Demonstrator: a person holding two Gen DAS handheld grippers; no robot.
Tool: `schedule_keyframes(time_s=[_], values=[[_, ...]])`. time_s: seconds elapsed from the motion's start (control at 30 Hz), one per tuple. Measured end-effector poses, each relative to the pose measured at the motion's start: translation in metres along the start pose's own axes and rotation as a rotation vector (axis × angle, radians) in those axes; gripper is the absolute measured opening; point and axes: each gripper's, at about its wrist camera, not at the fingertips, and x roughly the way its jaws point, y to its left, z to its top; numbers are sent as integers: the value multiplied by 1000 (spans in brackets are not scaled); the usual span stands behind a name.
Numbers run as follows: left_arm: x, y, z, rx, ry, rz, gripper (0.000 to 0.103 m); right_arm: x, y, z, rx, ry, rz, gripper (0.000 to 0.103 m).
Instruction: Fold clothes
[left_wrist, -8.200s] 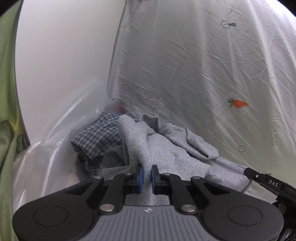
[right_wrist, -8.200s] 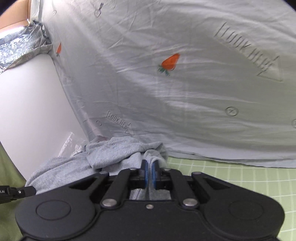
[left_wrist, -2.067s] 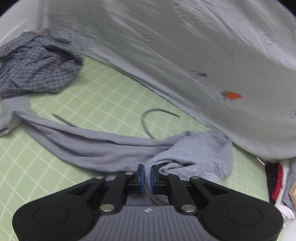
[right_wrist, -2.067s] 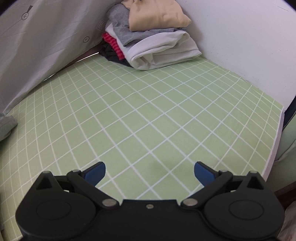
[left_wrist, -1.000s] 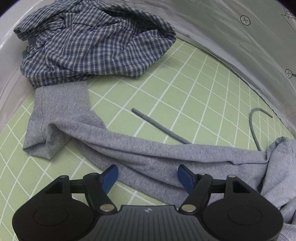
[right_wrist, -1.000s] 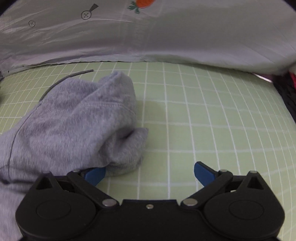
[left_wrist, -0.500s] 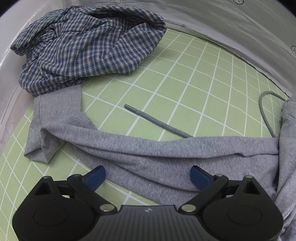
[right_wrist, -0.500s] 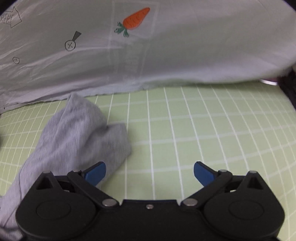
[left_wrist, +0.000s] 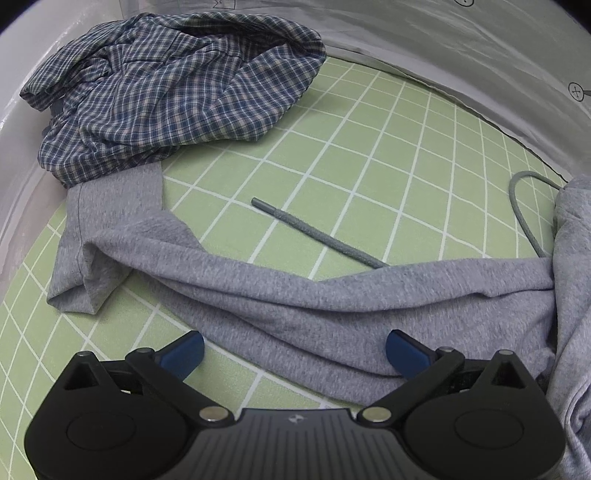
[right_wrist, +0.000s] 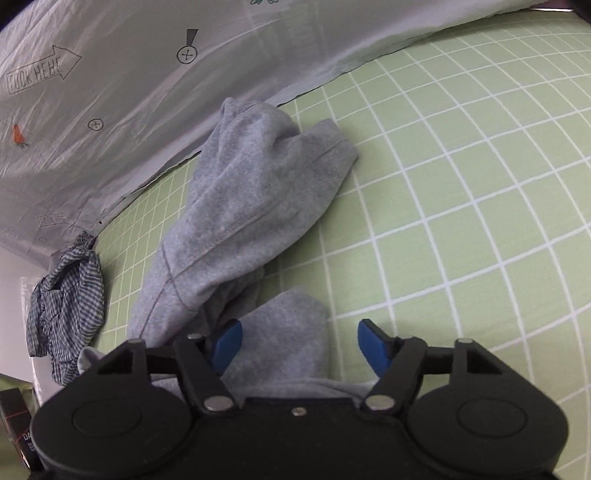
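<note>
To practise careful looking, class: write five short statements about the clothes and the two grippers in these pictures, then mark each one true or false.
1. The grey garment lies crumpled, not folded. True.
2. The plaid shirt is neatly folded. False: it sits in a heap.
3. The left gripper is clamped shut. False: its jaws stand wide.
4. Grey cloth lies between the jaws of the right gripper. True.
5. The mat is plain white. False: green with white lines.

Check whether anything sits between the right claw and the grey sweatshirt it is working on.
Nothing visible does. The right claw has just been closing, with a fold of the grey sweatshirt already between its pads; the right pad is still clear of the cloth. The plaid shirt lies off to the side.
</note>
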Motion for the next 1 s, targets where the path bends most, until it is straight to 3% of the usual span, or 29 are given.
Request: schedule_keyframes(time_s=[0.03,0.1,0.13,0.27,0.37,0.57,0.67,0.8,0.9,1.0], values=[[0,0,0,1,-4,0,103,2,2,-1,-6,4,0,26],[0,0,-1,5,-13,-1,103,-1,1,-3,-13,-9,-6,7],[0,0,-2,7,-19,-1,103,-4,0,-4,-19,-23,-1,4],[-1,1,-2,17,-31,-6,103,-27,-4,-6,-69,-106,-51,3],[0,2,-2,23,-31,-9,103,-50,-18,-4,-39,-177,-91,2],[0,3,-2,42,-38,-20,103,-98,-48,-1,-5,-330,-242,2],[0,2,-1,44,-39,-20,103,-127,-61,3,-10,-434,-366,2],[1,3,0,40,-36,-18,103,-181,-80,13,-50,-625,-622,2],[1,3,1,36,-34,-17,103,-223,-94,26,-83,-748,-758,2],[1,3,2,33,-32,-15,103,-247,-108,37,-90,-795,-793,2]])
